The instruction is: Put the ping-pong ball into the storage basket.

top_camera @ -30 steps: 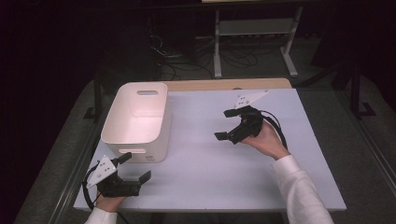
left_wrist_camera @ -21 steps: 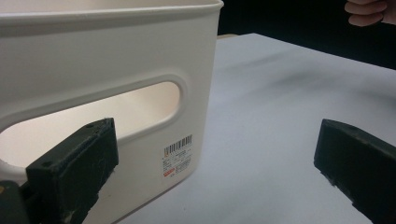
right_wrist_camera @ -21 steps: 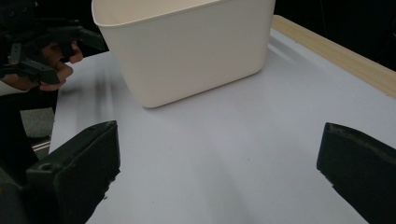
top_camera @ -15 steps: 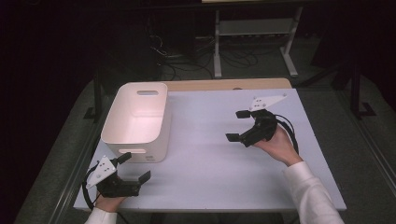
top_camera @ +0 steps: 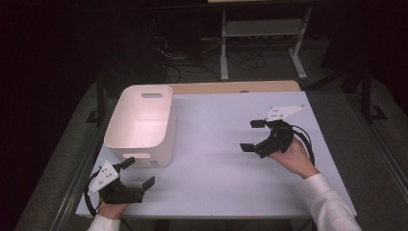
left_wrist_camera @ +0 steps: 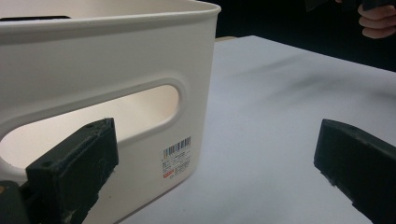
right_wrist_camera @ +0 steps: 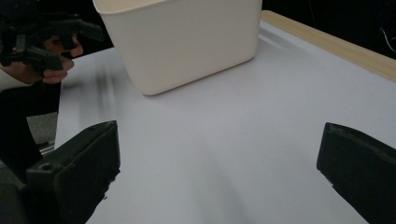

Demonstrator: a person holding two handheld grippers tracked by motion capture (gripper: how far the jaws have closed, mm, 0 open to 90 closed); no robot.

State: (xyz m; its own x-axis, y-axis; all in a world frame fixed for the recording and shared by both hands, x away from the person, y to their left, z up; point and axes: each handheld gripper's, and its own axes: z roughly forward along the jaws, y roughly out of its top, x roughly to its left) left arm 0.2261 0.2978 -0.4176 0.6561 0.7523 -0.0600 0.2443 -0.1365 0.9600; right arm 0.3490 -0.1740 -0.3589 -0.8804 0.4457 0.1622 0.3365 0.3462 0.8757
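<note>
Left claw (top_camera: 137, 174) gapes wide, empty, near the white bin (top_camera: 139, 126); right claw (top_camera: 257, 135), equally wide, could shove that light bin off the worktop (top_camera: 216, 168).

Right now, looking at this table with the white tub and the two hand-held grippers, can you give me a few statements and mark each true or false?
1. The white tub is empty. True.
2. The left hand-held gripper clamps the tub's rim. False: it is open, in front of the tub's near end wall.
3. The right hand-held gripper is open and holds nothing. True.
4. The tub lies tipped on its side. False: it stands upright on the white table.
5. The tub's near end wall has a barcode sticker. True.
</note>
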